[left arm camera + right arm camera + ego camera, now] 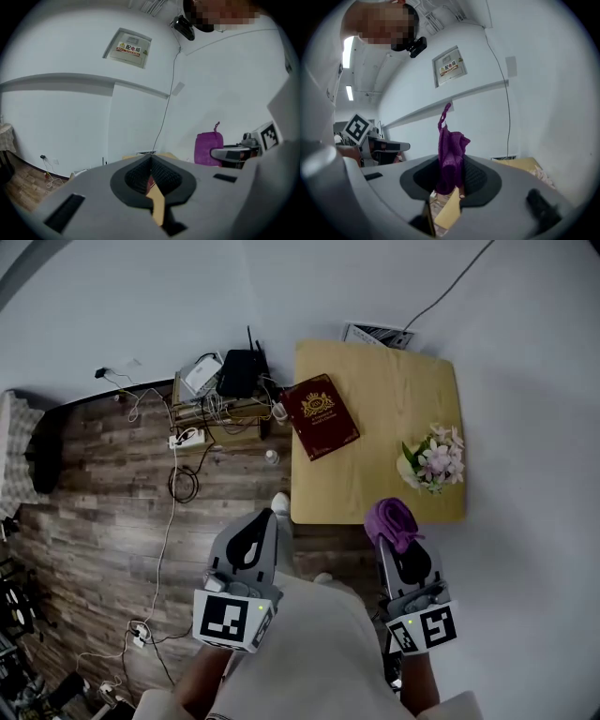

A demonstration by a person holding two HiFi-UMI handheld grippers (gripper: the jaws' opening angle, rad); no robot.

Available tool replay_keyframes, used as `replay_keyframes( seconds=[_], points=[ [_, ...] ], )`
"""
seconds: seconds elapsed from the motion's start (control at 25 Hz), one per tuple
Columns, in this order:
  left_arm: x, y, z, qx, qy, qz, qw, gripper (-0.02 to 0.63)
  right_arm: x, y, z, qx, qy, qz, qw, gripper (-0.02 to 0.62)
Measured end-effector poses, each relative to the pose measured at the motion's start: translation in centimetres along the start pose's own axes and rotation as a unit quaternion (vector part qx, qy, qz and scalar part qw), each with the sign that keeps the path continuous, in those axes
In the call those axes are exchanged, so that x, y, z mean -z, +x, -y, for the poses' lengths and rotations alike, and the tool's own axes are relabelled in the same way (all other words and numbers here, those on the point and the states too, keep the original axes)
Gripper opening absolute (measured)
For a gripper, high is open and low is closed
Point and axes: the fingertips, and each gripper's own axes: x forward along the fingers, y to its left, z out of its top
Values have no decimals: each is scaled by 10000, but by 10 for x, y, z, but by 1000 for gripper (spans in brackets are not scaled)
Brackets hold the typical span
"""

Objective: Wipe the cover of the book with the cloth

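Shows the right gripper clamped on a bunched purple knitted cloth, with most of the fabric standing up past the jaws. Shows the left gripper pressed closed on nothing, off the near left corner of the square light-wood table. Places the dark red hardcover book with a gold crest flat near the table's far left corner, seemingly overhanging the left edge a little, well apart from both grippers.

Reads as the approach stage, with no wiping yet begun. To do it well:
- Carry the cloth forward and left.
- Lower until the loose bunch, not the jaw tips, meets the cover.
- Sweep from the overhanging edge toward the table's middle, never outward.
- Steady a near corner of the book with the closed left gripper, if it slides.
- Steer clear of the pale pink flower bunch at the table's right side.

Cannot make out the book in either gripper view beyond a reddish sliver under the left jaws, possibly the cover. Gives the table there only as a tan strip. Leaves unclear how deep the cloth sits between the pads. Cannot read the crest at this size.
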Motion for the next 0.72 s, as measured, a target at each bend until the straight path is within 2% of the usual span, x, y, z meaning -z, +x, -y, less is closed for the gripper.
replay_keyframes(
  seconds=[0.12, 0.32, 0.48, 0.72],
  points=[
    [-11, 43, -27, 278, 22, -248, 9993, 11, -2, 59, 17, 259, -102, -213, 9994, 126],
    [-21, 100, -68, 522, -76, -463, 9975, 11, -10, 137, 31, 361, -268, -465, 9979, 126],
    [-10, 135, -89, 657, -84, -664, 9956, 11, -3, 175, 48, 507, -256, -687, 9960, 126],
    [21, 183, -106, 616, -10, -1006, 9930, 11, 24, 216, 75, 557, -198, -1058, 9926, 126]
  ],
)
